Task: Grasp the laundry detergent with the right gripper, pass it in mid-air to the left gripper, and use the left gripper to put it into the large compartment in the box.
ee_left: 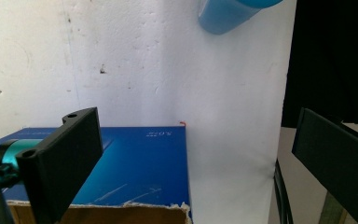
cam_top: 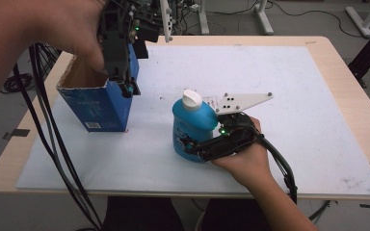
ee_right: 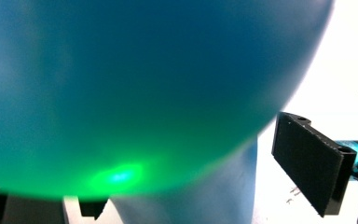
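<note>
— So, where does the blue bottle (cam_top: pixel 191 127) stand?

— Upright near the middle of the white mat (cam_top: pixel 289 144) on the counter (cam_top: pixel 347 82), white cap (cam_top: pixel 191 100) on top. From the blue carton (cam_top: pixel 101 108) it sits at about four o'clock, apart from it.

— And the right claw (cam_top: pixel 192 146)?

— It comes in from the bottle's four o'clock side, low against the body, with the right hand (cam_top: pixel 243 161) behind it. In the right gripper view the bottle (ee_right: pixel 135 93) is so close it blurs, and a green light glows on its surface. One black jaw stands off at the right with white mat between it and the bottle; the other is hidden at the lower left. I cannot tell whether the jaws press the bottle or merely bracket it.

— The left claw (cam_top: pixel 127 86)?

— Pointing down at the carton's open top, at the rim corner nearest the bottle, with the left hand (cam_top: pixel 53 29) above. In the left gripper view its jaws are spread wide: one is over the carton's blue side (ee_left: pixel 140 163) and torn cardboard rim, the other out past the mat's edge. Nothing is between them. The bottle's base (ee_left: pixel 228 14) shows at twelve o'clock there.

— Anything else?

— Black cables (cam_top: pixel 53 144) trail off the counter's nine o'clock edge.
</note>
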Motion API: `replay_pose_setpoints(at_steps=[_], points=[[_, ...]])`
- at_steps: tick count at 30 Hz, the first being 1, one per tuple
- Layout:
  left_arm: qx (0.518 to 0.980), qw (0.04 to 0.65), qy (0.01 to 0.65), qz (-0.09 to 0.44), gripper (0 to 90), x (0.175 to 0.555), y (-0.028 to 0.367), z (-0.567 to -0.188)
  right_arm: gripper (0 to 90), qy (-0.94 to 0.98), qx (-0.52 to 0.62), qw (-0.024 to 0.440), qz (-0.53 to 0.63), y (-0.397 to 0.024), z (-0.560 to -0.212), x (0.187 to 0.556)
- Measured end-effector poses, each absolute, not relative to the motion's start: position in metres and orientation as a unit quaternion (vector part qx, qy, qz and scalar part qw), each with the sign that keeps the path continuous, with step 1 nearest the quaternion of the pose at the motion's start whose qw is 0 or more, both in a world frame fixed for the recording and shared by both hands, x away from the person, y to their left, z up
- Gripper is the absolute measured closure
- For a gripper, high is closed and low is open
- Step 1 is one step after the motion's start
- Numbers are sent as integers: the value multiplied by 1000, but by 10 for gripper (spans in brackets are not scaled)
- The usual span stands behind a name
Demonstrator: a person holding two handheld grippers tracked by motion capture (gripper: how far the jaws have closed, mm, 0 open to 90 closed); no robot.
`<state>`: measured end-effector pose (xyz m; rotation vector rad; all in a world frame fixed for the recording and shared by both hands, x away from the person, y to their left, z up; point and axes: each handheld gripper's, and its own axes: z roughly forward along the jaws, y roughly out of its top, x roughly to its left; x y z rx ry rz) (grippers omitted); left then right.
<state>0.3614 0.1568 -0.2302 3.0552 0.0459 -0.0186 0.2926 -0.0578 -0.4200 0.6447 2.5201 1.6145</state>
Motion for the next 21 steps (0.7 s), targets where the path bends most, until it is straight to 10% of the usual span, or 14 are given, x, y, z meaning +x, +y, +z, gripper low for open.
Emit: replay_pose_setpoints(at_steps=[21], points=[[999,40,17,-7,17,362,156,-231,299,819,199,46,537,-57,-424,290]])
